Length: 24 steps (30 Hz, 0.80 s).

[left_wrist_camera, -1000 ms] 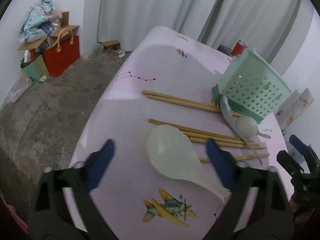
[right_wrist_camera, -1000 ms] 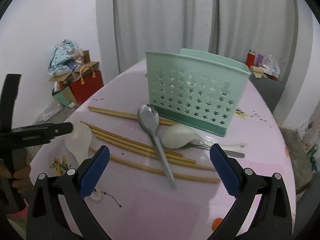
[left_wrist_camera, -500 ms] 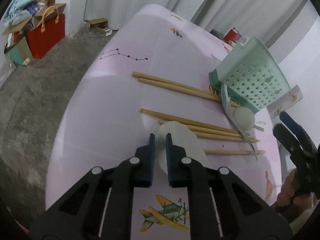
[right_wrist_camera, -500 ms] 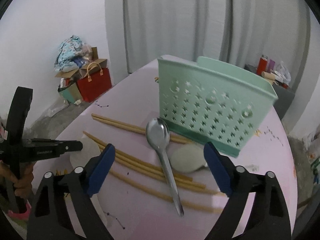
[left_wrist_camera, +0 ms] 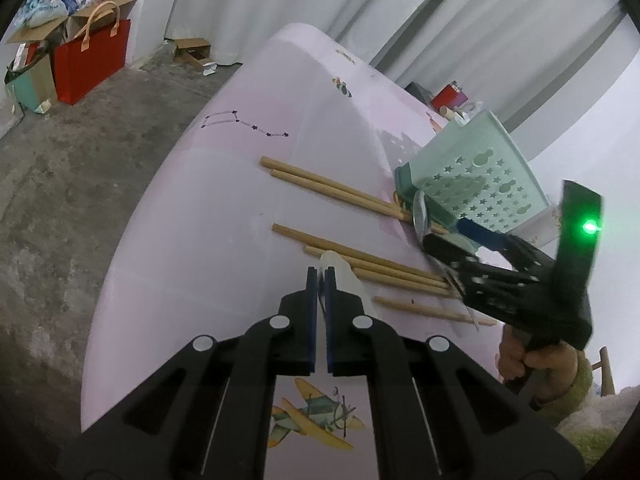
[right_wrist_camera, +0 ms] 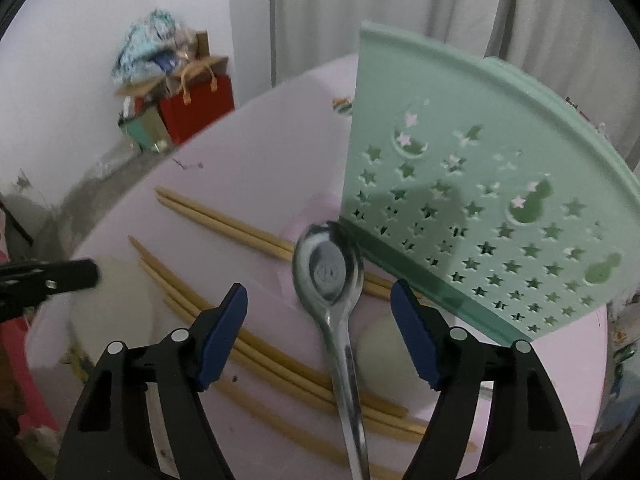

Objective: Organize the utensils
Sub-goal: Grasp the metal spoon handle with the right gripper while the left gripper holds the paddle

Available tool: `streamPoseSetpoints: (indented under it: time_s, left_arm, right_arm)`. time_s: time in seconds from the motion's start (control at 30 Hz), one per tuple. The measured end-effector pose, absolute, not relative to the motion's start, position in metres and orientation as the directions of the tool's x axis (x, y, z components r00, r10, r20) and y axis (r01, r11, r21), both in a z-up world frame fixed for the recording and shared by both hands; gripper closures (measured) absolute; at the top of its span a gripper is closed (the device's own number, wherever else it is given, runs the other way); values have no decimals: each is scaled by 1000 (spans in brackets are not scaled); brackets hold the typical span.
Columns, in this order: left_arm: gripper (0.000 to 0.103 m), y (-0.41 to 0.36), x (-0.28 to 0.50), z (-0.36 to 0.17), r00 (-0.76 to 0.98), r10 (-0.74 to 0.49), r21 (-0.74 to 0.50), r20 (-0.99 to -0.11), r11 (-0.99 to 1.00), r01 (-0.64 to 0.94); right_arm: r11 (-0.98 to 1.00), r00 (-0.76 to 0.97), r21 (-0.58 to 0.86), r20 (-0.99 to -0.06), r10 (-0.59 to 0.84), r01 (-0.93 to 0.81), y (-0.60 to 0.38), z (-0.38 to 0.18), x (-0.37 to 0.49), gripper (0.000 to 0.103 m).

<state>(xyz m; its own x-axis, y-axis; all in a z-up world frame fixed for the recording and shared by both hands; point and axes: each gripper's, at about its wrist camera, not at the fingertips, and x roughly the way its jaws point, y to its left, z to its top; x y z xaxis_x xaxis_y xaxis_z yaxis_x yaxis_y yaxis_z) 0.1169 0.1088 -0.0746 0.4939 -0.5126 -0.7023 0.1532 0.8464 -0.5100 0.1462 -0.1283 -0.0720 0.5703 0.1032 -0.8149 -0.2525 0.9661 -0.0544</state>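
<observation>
Pinching the white rice paddle (left_wrist_camera: 343, 276), left gripper (left_wrist_camera: 321, 280) jaws; right gripper (right_wrist_camera: 318, 312) jaws spread astride the metal spoon (right_wrist_camera: 330, 276)

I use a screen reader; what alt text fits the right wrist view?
Open right gripper straddles a metal spoon lying across wooden chopsticks on a pink table, beside a mint-green perforated utensil basket.

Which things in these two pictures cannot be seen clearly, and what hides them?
- White rice paddle, left wrist view: mostly hidden behind the left claw shut on it.
- Metal spoon, right wrist view: handle end cut off by the bottom edge.
- Inside of the green utensil basket: hidden by its own wall in both views.
- White spoon: partly covered by the metal spoon and the open right claw.
</observation>
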Motion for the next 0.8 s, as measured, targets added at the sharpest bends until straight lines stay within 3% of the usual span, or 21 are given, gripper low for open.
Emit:
streamPoseSetpoints:
  time_s: [0.2, 0.43, 0.5, 0.8]
  left_arm:
    - [101, 110, 119, -74, 489, -529, -525, -694, 836, 160]
    - [101, 110, 119, -77, 482, -539, -533, -691, 830, 164]
    - [101, 109, 119, -78, 481, -541, -538, -690, 828, 160]
    - [102, 114, 111, -66, 521, -529, -538, -670, 830, 151]
  right_arm:
    - [966, 511, -59, -856, 82, -253, -125, -89, 153, 50]
    - [967, 492, -40, -866, 93, -254, -122, -93, 152, 55]
    - [963, 481, -15, -869, 120, -268, -121, -94, 153, 64]
    - [961, 505, 8, -850, 152, -277, -123, -80, 144, 65]
